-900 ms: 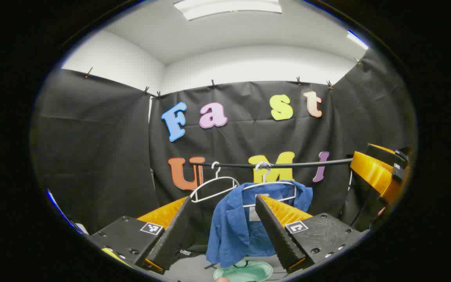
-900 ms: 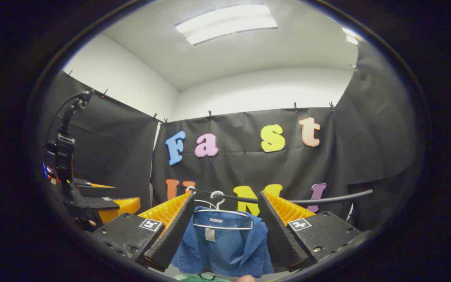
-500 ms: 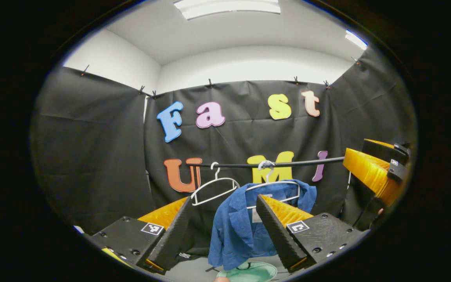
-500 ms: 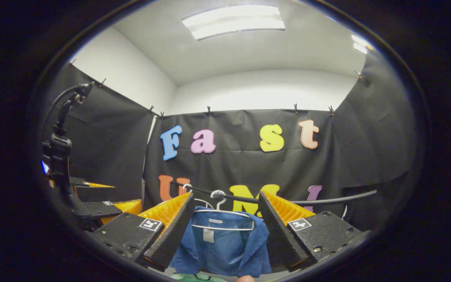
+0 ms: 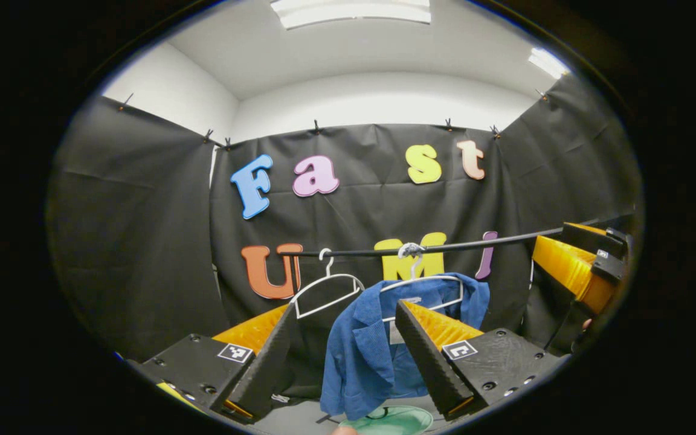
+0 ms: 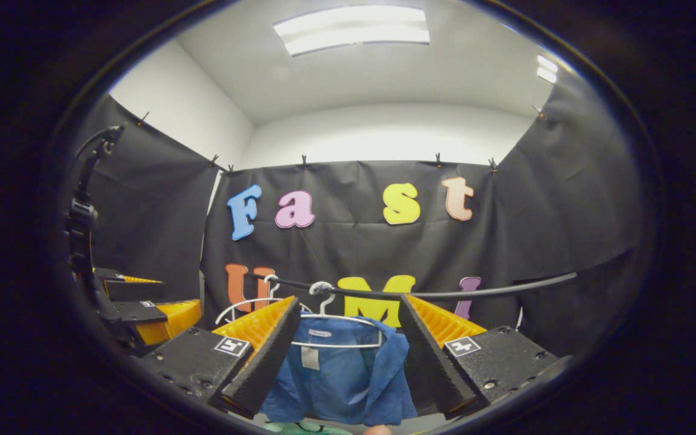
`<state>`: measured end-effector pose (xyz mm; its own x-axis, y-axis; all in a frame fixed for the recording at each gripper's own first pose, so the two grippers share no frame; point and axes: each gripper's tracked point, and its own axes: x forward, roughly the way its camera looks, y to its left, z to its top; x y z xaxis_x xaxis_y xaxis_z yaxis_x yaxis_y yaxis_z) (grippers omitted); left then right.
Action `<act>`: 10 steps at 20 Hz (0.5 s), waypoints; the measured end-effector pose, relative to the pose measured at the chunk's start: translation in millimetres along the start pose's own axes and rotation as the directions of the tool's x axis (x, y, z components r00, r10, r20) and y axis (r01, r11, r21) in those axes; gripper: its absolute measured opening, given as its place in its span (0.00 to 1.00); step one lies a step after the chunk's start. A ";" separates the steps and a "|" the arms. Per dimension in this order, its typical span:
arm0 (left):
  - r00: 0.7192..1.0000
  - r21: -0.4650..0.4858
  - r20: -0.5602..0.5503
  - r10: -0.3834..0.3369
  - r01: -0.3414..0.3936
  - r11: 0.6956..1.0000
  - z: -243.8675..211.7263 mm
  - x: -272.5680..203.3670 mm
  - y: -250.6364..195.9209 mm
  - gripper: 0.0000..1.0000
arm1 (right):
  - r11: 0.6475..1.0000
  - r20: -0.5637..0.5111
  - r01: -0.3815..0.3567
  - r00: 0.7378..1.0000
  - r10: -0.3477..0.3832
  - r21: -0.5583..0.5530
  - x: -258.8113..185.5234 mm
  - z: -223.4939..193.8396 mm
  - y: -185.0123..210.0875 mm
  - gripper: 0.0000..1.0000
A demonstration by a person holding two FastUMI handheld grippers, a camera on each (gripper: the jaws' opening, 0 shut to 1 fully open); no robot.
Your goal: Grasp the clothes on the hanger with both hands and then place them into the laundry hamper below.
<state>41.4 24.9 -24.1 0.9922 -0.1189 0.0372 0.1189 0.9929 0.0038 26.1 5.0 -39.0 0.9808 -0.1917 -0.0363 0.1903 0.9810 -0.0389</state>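
Observation:
A blue shirt hangs on a white hanger from a black rail. My left gripper is open, short of the shirt, whose left half shows between its fingers. In the right gripper view the same shirt and hanger sit between the fingers of my open right gripper, also at a distance. A green hamper rim peeks out below the shirt, and again at the bottom edge.
An empty white hanger hangs on the rail left of the shirt. The right gripper's finger shows at the right edge of the left gripper view. The left gripper's finger and its cable show at the left of the right gripper view.
Both grippers have drifted slightly and stay open. In the right gripper view the rail, hanger and shirt have slid a little left and up. The shirt still hangs as before.

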 end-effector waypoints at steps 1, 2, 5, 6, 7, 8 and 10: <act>1.000 -0.003 0.008 -0.003 0.003 1.000 0.8 1.0 -0.1 0.99 | 1.000 -0.010 0.013 1.000 -0.013 -0.002 0.7 -6.6 -4.8 1.00; 1.000 -0.006 0.017 0.003 -0.003 1.000 0.4 2.4 1.2 0.99 | 1.000 -0.021 0.020 1.000 -0.020 -0.006 3.0 -13.1 -9.6 1.00; 0.998 -0.040 0.047 0.034 -0.032 0.999 -1.3 7.4 0.3 1.00 | 0.999 -0.062 0.030 0.998 -0.031 -0.018 14.5 -39.8 -28.4 1.00; 0.998 -0.063 0.047 0.042 -0.039 0.997 -5.7 9.3 -4.6 1.00 | 0.999 -0.086 0.034 0.996 -0.036 -0.020 20.3 -51.7 -35.6 1.00; 0.998 -0.086 0.043 0.043 -0.039 0.996 -10.4 11.4 -9.0 0.99 | 0.999 -0.113 0.039 0.993 -0.041 -0.019 25.8 -64.8 -42.9 1.00; 0.998 -0.103 0.038 0.040 -0.036 0.994 -14.4 14.1 -14.4 0.99 | 0.999 -0.136 0.043 0.990 -0.045 -0.022 32.1 -75.4 -48.7 1.00; 0.998 -0.112 0.020 0.054 -0.052 0.992 -25.1 22.3 -18.0 1.00 | 0.999 -0.164 0.039 0.985 -0.044 -0.033 45.9 -91.2 -56.4 1.00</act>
<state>62.4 4.3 -48.4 0.9963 -0.0650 0.0571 0.0709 0.9914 -0.1097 56.5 -62.0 -129.6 0.9510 -0.2375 -0.1981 0.2272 0.9711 -0.0736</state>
